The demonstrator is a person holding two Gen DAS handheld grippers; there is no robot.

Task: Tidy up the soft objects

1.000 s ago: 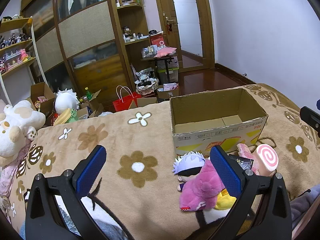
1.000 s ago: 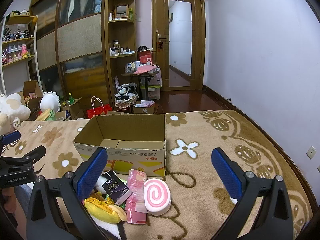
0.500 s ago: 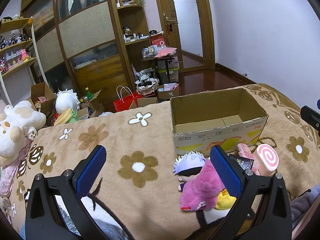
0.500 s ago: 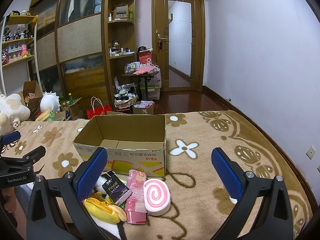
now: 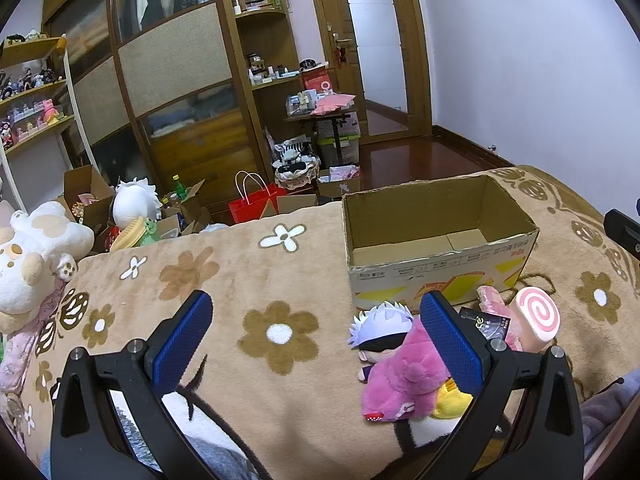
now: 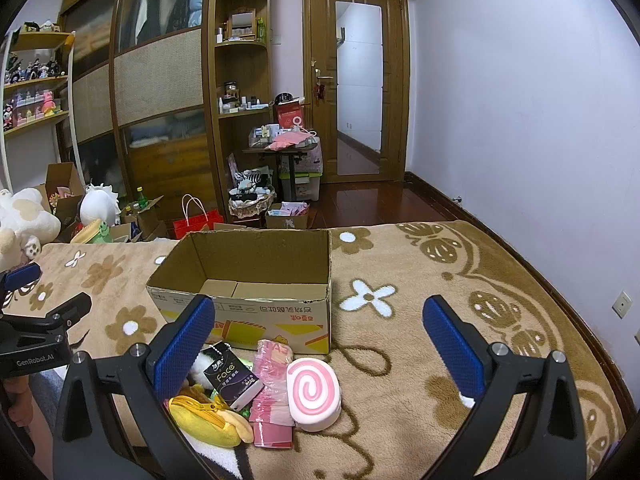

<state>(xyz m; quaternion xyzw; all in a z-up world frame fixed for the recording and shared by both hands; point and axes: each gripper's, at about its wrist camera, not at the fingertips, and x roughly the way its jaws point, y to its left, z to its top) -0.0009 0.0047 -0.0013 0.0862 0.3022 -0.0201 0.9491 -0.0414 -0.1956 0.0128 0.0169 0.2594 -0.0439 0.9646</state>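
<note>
In left view only, pink plush [image 5: 408, 376]

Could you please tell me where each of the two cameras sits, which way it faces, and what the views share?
Left wrist: rides the left gripper, looking along its open blue fingers over the flowered blanket; the pile of soft toys sits by its right finger.
Right wrist: rides the right gripper, also open, facing the wardrobe; the left gripper and a hand show at its left edge.
Shared: the empty cardboard box and the pink swirl cushion.
</note>
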